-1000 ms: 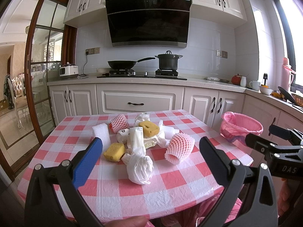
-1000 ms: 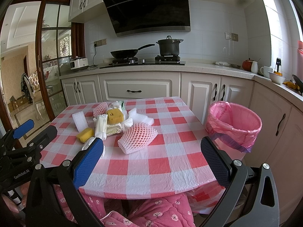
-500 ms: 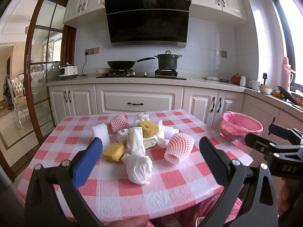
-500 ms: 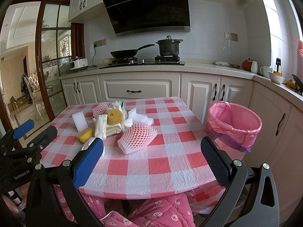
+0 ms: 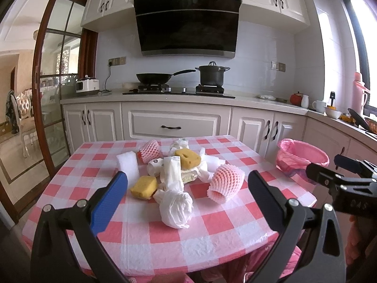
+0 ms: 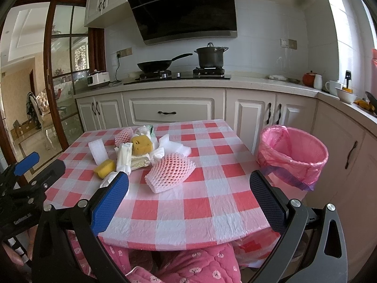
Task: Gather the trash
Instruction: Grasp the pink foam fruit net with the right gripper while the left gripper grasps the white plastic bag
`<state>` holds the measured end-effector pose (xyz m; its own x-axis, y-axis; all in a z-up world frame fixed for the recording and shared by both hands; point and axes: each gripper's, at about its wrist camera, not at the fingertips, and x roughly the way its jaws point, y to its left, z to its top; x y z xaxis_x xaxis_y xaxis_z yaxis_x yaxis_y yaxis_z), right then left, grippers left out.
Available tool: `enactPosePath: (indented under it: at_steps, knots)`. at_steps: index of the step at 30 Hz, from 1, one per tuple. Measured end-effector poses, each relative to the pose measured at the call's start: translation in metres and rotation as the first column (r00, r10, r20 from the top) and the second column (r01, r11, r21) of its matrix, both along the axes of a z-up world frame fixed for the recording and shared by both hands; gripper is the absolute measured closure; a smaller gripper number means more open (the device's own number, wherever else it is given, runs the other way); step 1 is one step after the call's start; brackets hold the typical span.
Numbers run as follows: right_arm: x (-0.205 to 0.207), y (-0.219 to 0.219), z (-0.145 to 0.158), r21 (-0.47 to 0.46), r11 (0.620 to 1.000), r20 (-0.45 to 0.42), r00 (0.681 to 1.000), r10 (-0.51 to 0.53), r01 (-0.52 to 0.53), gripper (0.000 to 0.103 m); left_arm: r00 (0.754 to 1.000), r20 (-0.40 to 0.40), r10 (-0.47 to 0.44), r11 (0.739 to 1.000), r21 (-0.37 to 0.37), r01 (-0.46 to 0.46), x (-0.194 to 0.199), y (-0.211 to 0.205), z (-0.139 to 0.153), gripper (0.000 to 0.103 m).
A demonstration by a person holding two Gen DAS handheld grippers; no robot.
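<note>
Hovering short of the checked table (image 6: 188,207), the left gripper (image 5: 187,199) and right gripper (image 6: 188,198) both have jaws spread wide, holding nothing. The trash lies heaped mid-table: a knotted white bag (image 5: 175,206), a pink foam net (image 6: 170,171), a yellow sponge (image 5: 143,187). The pink-lined bin (image 6: 293,154) stands beside the table's right edge. The light, springy net would probably slip from a shallow pinch, and reaching across could nudge neighbouring scraps onto the floor.

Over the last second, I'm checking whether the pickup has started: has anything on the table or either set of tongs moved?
Nothing has visibly changed. Both the left tongs and the right tongs are open and empty, short of the trash pile. The near foam net, the tied white bag and the pink-lined bin lie as before.
</note>
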<state>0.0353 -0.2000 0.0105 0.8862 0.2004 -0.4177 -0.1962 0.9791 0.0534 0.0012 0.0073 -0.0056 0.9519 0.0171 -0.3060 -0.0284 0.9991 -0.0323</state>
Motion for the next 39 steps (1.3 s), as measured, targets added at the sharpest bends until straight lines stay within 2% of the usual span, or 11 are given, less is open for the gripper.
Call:
enactPosePath:
  at_steps: [4, 7, 9, 13, 16, 18, 23, 29, 34, 36, 39]
  knots:
    - [0.028, 0.000, -0.013, -0.020, 0.999, -0.016, 0.999, 0.036, -0.036, 0.007, 0.998, -0.063, 0.028, 0.999, -0.019, -0.029, 0.014, 0.010, -0.007, 0.004]
    - [0.053, 0.008, -0.030, -0.031, 0.997, -0.070, 0.995, 0.074, -0.077, 0.007, 0.989, -0.131, 0.068, 0.995, -0.063, -0.076, 0.030, 0.025, -0.016, 0.004]
    - [0.075, 0.012, -0.045, -0.022, 0.996, -0.125, 0.988, 0.088, -0.091, 0.007, 0.982, -0.177, 0.061, 0.993, -0.091, -0.078, 0.044, 0.039, -0.024, 0.004]
    - [0.111, 0.018, -0.070, 0.011, 0.995, -0.231, 0.968, 0.099, -0.099, 0.007, 0.967, -0.238, 0.085, 0.993, -0.054, -0.101, 0.069, 0.050, -0.043, 0.004]
    - [0.140, 0.024, -0.085, 0.078, 0.992, -0.305, 0.945, 0.117, -0.098, 0.007, 0.950, -0.312, 0.032, 0.999, 0.005, -0.032, 0.090, 0.049, -0.058, 0.004]
    - [0.157, 0.030, -0.091, 0.106, 0.990, -0.333, 0.935, 0.120, -0.089, 0.007, 0.945, -0.326, 0.035, 0.999, 0.048, -0.020, 0.099, 0.046, -0.068, 0.005]
    - [0.195, 0.049, -0.100, 0.133, 0.988, -0.372, 0.920, 0.121, -0.076, 0.007, 0.929, -0.369, 0.020, 1.000, 0.010, -0.017, 0.116, 0.046, -0.091, 0.005]
    - [0.225, 0.059, -0.118, 0.155, 0.987, -0.446, 0.888, 0.115, -0.050, 0.019, 0.929, -0.371, 0.009, 1.000, -0.025, -0.019, 0.131, 0.044, -0.106, 0.012]
    - [0.230, 0.055, -0.132, 0.198, 0.979, -0.485, 0.862, 0.146, -0.055, 0.039, 0.922, -0.387, -0.025, 0.997, -0.081, -0.007, 0.146, 0.045, -0.114, 0.025]
    - [0.226, 0.055, -0.129, 0.190, 0.979, -0.461, 0.873, 0.157, -0.075, 0.051, 0.921, -0.386, -0.058, 0.994, -0.109, 0.016, 0.149, 0.045, -0.115, 0.044]
    - [0.221, 0.055, -0.124, 0.176, 0.980, -0.427, 0.890, 0.162, -0.094, 0.063, 0.922, -0.374, -0.104, 0.988, -0.145, 0.053, 0.151, 0.043, -0.116, 0.057]
